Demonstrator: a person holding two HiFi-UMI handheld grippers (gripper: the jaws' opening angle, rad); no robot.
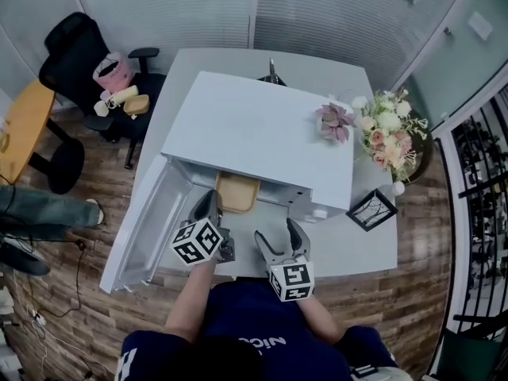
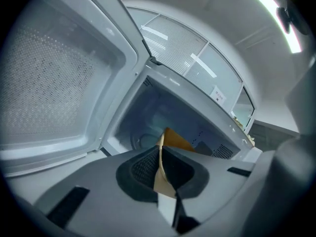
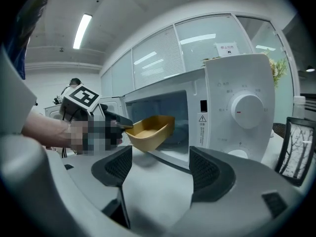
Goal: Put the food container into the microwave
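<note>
A tan food container [image 1: 236, 191] hangs at the mouth of the white microwave [image 1: 262, 133], half inside the cavity. My left gripper [image 1: 213, 207] is shut on its near rim; in the left gripper view the thin tan rim [image 2: 161, 169] is pinched between the dark pads. The right gripper view shows the container [image 3: 149, 130] held level in front of the opening by the left gripper [image 3: 114, 123]. My right gripper [image 1: 278, 243] is open and empty, low in front of the microwave's control panel [image 3: 242, 110]. The microwave door [image 1: 147, 221] stands swung open to the left.
A flower bouquet [image 1: 387, 133] and a small pink plant [image 1: 334, 122] stand at the right of the table [image 1: 373, 244]. A black framed picture [image 1: 371, 209] leans beside the microwave. An office chair [image 1: 87, 70] with items on it stands to the left.
</note>
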